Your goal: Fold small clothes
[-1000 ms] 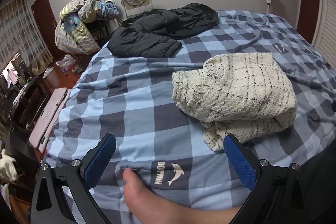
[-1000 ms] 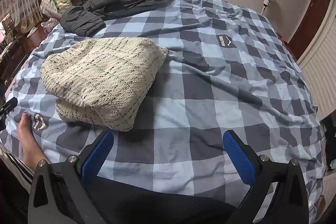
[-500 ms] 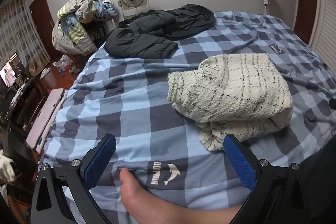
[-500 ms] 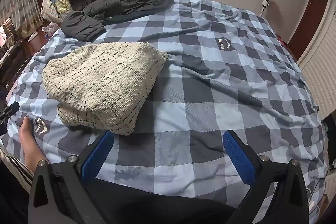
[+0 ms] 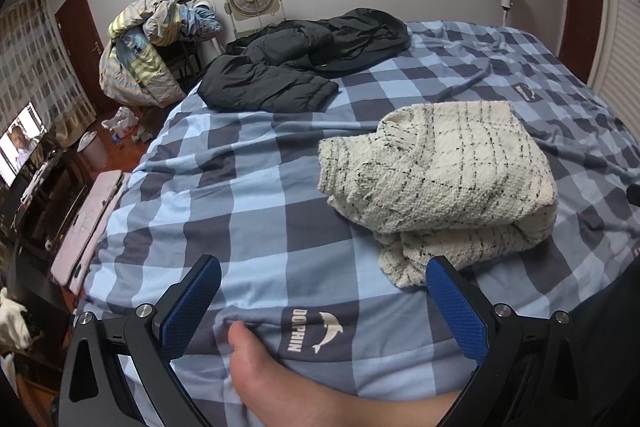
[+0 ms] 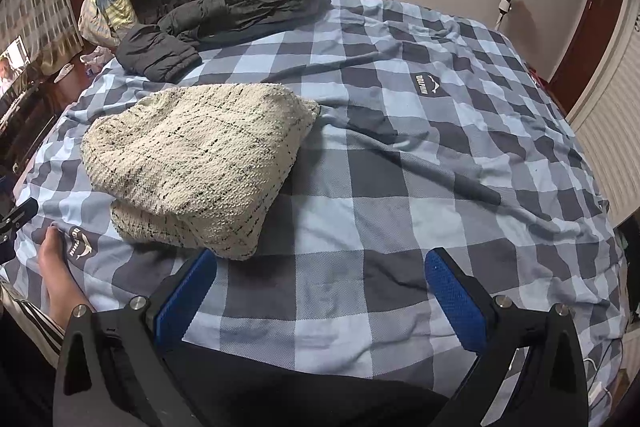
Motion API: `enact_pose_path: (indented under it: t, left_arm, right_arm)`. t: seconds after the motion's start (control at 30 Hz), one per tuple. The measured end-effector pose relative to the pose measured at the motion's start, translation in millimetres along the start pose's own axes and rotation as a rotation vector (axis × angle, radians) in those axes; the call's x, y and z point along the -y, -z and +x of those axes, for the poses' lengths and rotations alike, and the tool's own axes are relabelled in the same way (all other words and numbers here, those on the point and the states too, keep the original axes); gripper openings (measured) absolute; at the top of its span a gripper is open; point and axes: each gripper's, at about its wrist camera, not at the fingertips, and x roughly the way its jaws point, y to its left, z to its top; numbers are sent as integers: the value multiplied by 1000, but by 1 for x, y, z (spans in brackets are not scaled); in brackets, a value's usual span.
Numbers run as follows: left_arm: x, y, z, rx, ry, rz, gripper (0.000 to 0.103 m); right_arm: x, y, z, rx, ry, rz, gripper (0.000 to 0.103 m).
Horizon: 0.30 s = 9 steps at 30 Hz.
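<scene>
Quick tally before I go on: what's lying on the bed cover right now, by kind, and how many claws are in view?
Cream knit garments, folded: 1, the cream sweater.
Dark jackets, in a heap at the far end: 1, as far as I can tell, the black jacket.
Bare feet on the checked cover: 1, the foot.
Claws, both open and empty: 2, left claw, right claw.
Total: 5.

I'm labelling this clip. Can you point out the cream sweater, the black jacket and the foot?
cream sweater [image 5: 440,171], left wrist view, top folded layer.
black jacket [image 5: 272,87], left wrist view, near padded part.
foot [image 5: 264,371], left wrist view, upper side behind toes.
</scene>
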Motion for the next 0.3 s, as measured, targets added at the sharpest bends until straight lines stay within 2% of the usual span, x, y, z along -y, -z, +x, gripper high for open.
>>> enact_pose_path:
  t: [0.13, 0.23, 0.3]
  left_arm:
    - [-1, 0, 1, -2, 4, -1, 103]
    - [-2, 0, -2, 23, 47, -3, 102]
    - [-3, 0, -2, 25, 48, -11, 103]
  right_arm:
    - [0, 1, -1, 1, 1, 3, 102]
    - [0, 1, 0, 2, 1, 2, 102]
    - [0, 1, -1, 1, 0, 2, 102]
